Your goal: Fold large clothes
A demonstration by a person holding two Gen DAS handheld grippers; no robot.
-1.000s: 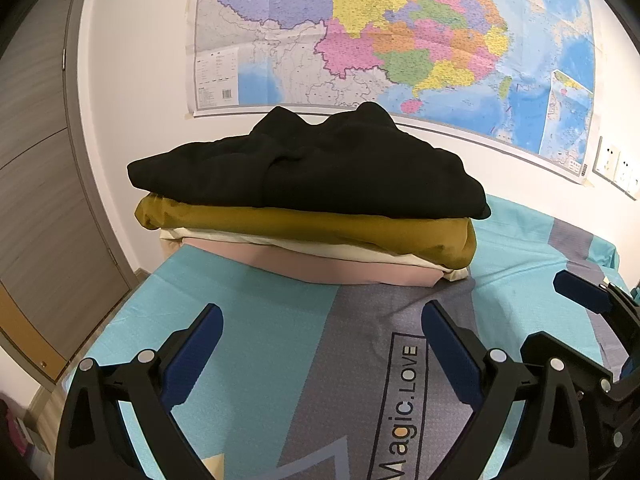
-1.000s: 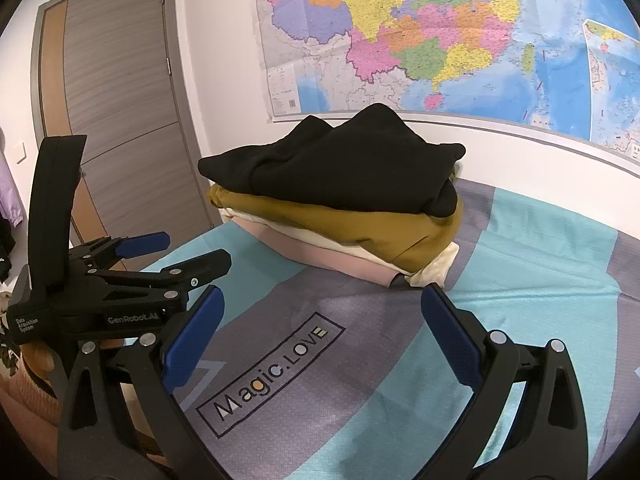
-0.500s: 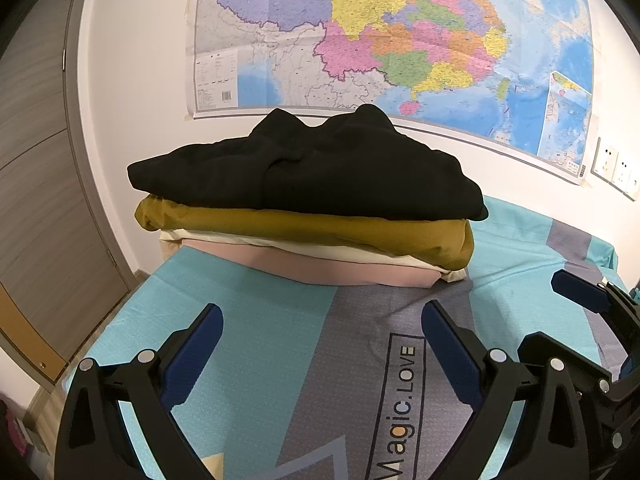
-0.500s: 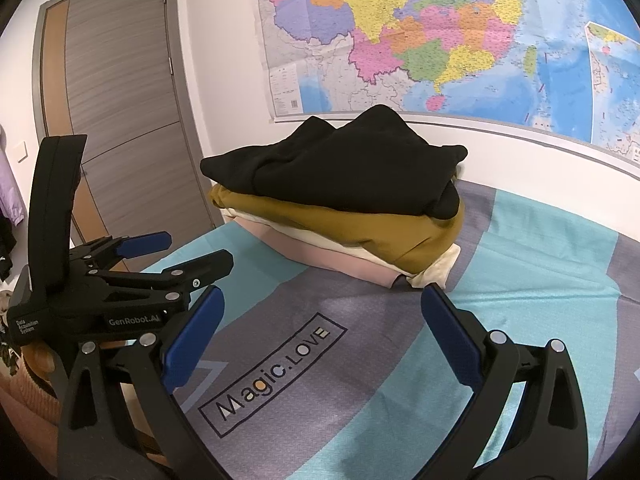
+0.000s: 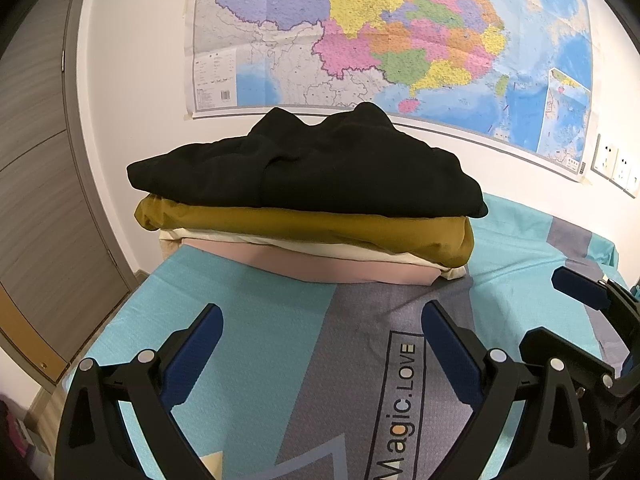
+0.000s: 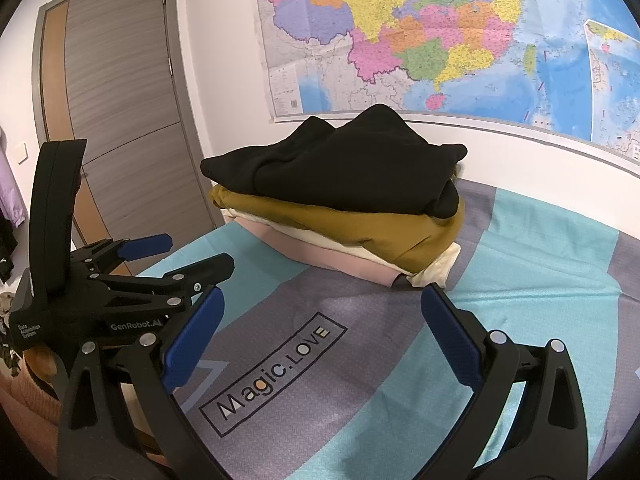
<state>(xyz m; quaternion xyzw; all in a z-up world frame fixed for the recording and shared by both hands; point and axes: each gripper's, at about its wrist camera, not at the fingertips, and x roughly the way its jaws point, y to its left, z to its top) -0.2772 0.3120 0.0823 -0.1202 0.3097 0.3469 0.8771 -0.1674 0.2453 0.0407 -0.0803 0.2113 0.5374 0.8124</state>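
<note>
A white plastered wall point(image 5: 132, 80) closes the far side of the room. A large multicoloured political map on glossy paper point(image 5: 400, 40) is fixed to it and fills most of its width, with a pale legend panel at its lower left corner. To the right of the map sit three white rectangular wall sockets point(image 5: 618, 162) in a row. On the left stands a grey wood-grain door with a tan vertical strip point(image 6: 116, 112), set in a grey frame. A bed covered with a turquoise and grey sheet printed "Magic.LOVE" point(image 6: 540, 240) reaches back to the wall. The light is even and indoor.
</note>
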